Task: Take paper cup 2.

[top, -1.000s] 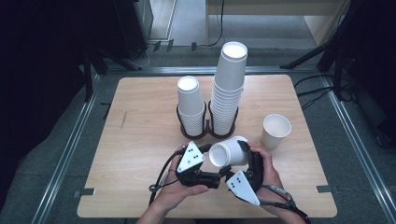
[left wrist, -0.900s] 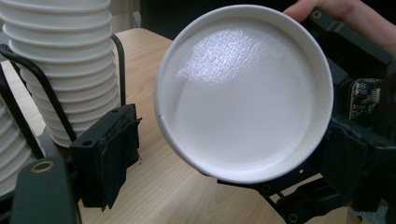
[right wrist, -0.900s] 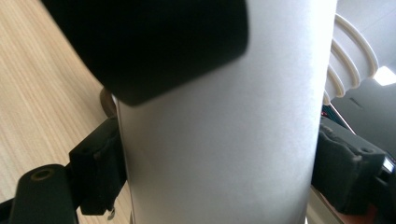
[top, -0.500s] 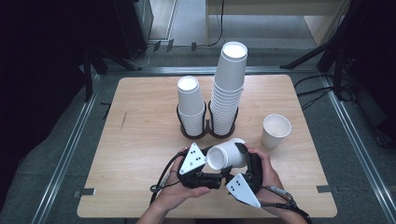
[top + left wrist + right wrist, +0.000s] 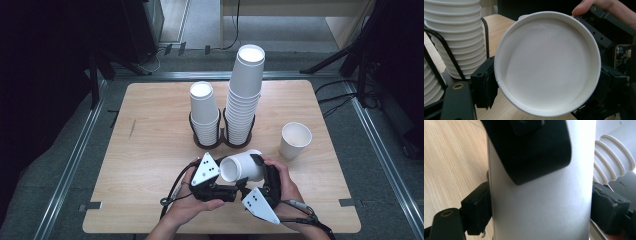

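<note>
A white paper cup (image 5: 242,167) lies on its side above the table's front edge, held between both grippers. My right gripper (image 5: 255,172) is shut on the cup's body, with a pad pressed against each side (image 5: 477,207). The cup's wall (image 5: 539,207) stands between those pads. My left gripper (image 5: 226,176) sits at the cup's open mouth (image 5: 549,62). Its jaws have just been closing and now grip the rim, and the left pad (image 5: 486,82) touches it. The inside of the cup is bare.
A black wire holder (image 5: 220,142) at mid-table carries a short cup stack (image 5: 204,112) and a tall cup stack (image 5: 245,95). A single upright cup (image 5: 295,140) stands to the right. The wooden table (image 5: 150,150) has bare room on the left.
The left gripper has edged slightly toward the cup's mouth. The cup and the right gripper have kept their place.
</note>
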Motion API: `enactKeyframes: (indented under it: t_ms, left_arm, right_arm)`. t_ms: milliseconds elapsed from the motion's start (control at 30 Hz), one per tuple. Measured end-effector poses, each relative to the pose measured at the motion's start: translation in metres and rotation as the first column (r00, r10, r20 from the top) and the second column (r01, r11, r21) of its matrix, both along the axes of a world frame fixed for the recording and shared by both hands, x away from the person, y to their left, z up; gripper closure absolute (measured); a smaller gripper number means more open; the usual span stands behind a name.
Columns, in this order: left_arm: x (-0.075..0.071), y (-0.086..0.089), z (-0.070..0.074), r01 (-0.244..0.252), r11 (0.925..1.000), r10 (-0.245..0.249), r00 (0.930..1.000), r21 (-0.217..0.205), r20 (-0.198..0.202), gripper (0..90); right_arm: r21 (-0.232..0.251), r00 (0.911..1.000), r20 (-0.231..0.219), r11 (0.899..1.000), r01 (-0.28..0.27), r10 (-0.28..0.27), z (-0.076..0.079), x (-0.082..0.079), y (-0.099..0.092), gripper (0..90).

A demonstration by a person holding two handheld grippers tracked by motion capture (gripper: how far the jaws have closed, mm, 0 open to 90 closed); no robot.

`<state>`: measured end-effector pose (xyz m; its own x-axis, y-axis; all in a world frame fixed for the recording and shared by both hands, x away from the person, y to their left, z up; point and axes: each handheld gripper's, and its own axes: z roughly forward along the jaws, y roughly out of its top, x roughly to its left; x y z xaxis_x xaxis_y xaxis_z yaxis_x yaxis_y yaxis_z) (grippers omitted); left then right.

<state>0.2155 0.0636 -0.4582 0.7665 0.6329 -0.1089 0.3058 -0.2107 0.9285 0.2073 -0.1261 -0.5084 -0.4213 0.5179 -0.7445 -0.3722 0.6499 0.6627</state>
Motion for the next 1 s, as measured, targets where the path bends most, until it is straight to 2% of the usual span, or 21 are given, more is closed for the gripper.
enactKeyframes:
  t_ms: [333,633,767,1000]
  left_arm:
    - [0.0006,-0.0017,-0.0011,0.013,0.9999,-0.012,0.9997,0.007,-0.019,16.8]
    - [0.0005,0.0,-0.0003,0.016,0.9999,-0.016,0.9995,-0.003,-0.026,19.0]
    - [0.0,-0.0015,-0.0008,0.009,0.9999,-0.008,0.9997,0.013,-0.023,19.9]
    - [0.0019,0.001,-0.0013,0.024,0.9995,-0.023,0.9987,0.02,-0.046,20.5]
  right_arm:
    - [-0.019,0.9995,0.006,0.999,-0.032,0.032,-0.0008,-0.0029,0.0018,15.5]
    - [-0.019,0.9993,0.007,0.999,-0.038,0.038,-0.0008,-0.0044,0.002,15.2]
    - [-0.026,0.9993,0.011,0.999,-0.037,0.037,-0.0016,-0.0034,0.0023,14.8]
    - [-0.031,0.9991,0.003,0.999,-0.041,0.041,-0.0042,-0.0038,0.0031,14.3]
